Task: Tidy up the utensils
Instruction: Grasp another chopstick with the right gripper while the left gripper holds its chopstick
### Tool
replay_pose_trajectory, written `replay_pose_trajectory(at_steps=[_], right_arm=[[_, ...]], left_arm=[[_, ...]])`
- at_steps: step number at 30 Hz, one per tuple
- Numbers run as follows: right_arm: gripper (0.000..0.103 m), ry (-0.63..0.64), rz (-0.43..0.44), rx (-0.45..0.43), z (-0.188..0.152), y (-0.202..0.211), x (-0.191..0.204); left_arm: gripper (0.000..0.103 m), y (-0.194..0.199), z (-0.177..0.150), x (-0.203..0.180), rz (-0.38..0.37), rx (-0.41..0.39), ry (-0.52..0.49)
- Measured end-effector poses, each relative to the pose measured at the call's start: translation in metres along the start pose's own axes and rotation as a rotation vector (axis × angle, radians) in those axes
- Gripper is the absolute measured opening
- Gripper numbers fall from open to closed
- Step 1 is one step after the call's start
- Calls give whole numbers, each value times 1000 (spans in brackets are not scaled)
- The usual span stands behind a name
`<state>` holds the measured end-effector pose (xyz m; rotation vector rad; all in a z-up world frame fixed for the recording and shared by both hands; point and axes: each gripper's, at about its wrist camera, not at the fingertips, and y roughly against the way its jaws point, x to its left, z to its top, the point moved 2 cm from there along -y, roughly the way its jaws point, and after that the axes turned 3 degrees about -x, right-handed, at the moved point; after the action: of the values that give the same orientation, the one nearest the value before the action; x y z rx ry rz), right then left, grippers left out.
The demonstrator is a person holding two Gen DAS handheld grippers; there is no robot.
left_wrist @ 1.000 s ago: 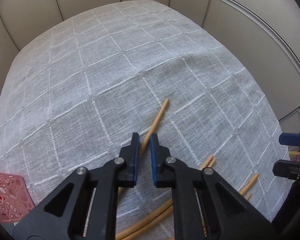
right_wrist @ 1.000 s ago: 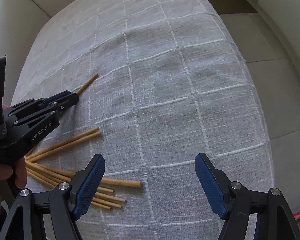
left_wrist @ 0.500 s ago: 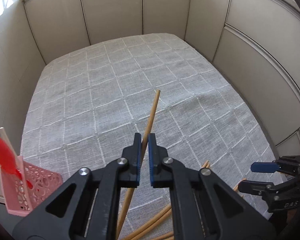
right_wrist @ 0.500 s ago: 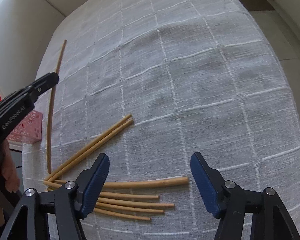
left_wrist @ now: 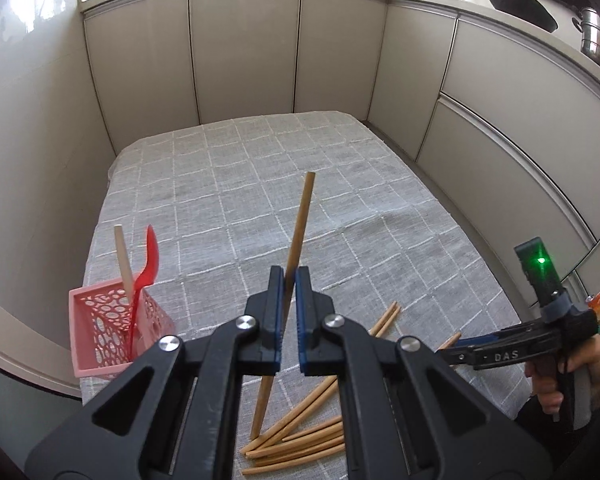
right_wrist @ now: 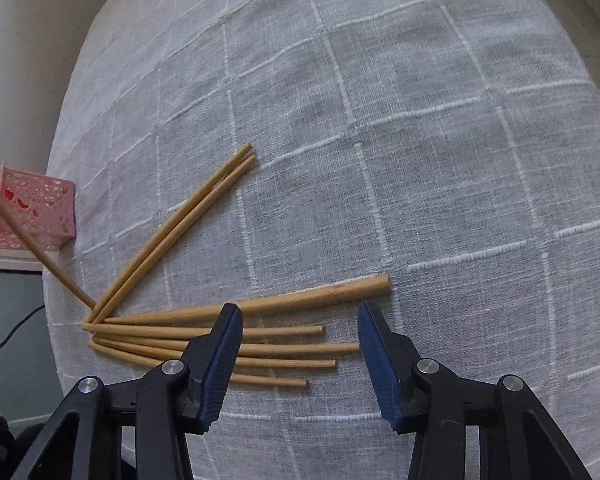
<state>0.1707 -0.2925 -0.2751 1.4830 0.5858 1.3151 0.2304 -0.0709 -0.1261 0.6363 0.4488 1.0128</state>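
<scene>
My left gripper [left_wrist: 287, 280] is shut on a wooden chopstick [left_wrist: 300, 224] and holds it steeply tilted above the grey checked tablecloth; its lower end shows in the right wrist view [right_wrist: 40, 258]. Several more chopsticks [right_wrist: 260, 332] lie fanned on the cloth near the front edge, also in the left wrist view [left_wrist: 300, 440]. My right gripper [right_wrist: 300, 320] is open and empty, hovering just above them. A pink perforated basket [left_wrist: 112, 336] at the left front corner holds a red spoon [left_wrist: 148, 276] and a pale stick [left_wrist: 123, 260].
The tablecloth [right_wrist: 420, 140] covers the whole table. Beige cabinet panels [left_wrist: 244, 52] wall the far and right sides. The table's left edge drops off beside the basket [right_wrist: 36, 212]. A black cable [right_wrist: 8, 332] lies below the edge.
My left gripper has lifted the chopstick higher and tilted it more upright, bringing the basket into fuller view. My right gripper has moved down closer over the fanned chopsticks, still open.
</scene>
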Motion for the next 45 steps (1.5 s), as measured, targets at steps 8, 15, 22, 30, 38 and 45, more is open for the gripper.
replay_pose_trajectory(at_steps=[8, 15, 22, 30, 38, 45], right_arm=[[47, -184, -5, -164, 28, -6, -4], [26, -161, -184, -259, 38, -16, 17], [13, -262, -142, -276, 66, -19, 10], [7, -323, 1, -319, 86, -18, -12], [5, -265, -7, -360, 87, 7, -3], [23, -250, -81, -285, 83, -13, 1]], left_arm=[[6, 15, -3, 12, -12, -18, 32], [6, 20, -5, 21, 9, -36, 39], [6, 17, -5, 31, 20, -50, 62], [6, 22, 1, 31, 26, -93, 77], [6, 26, 6, 29, 31, -115, 77], [6, 26, 5, 27, 41, -114, 65]])
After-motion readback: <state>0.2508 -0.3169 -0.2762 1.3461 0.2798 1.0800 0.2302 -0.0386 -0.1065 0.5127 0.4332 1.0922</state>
